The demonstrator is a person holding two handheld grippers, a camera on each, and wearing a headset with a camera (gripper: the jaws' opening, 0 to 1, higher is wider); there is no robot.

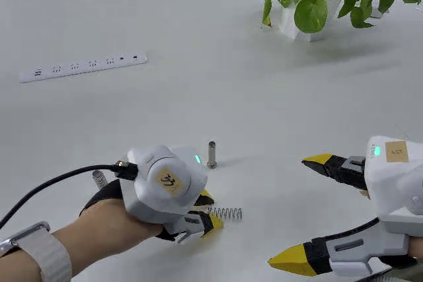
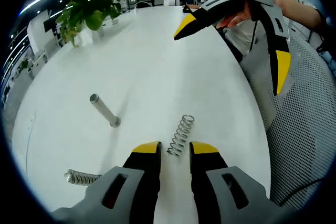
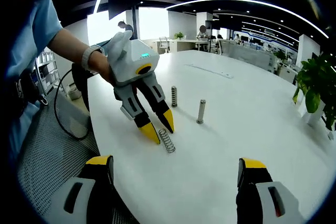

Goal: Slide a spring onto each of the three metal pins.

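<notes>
Item: loose spring (image 2: 181,135), lying flat at lower centre of the left gripper view, near end between your left gripper (image 2: 176,149)'s narrow, unclosed jaws. Right gripper (image 3: 176,163): wide, empty. Step: pickup, by my reading. Next: pinch it, then align it with the bare pin (image 2: 104,109) at centre left.

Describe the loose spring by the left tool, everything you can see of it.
The spring is a bare-metal coil, silvery, open-wound, straight and apparently undeformed. It lies on its side on the white table, threaded on nothing. One end reaches into the gap between the yellow tips of the left tool, whose jaws stand apart on either side; whether they touch it is unclear. The rest lies free, pointing away from the tool.
</notes>
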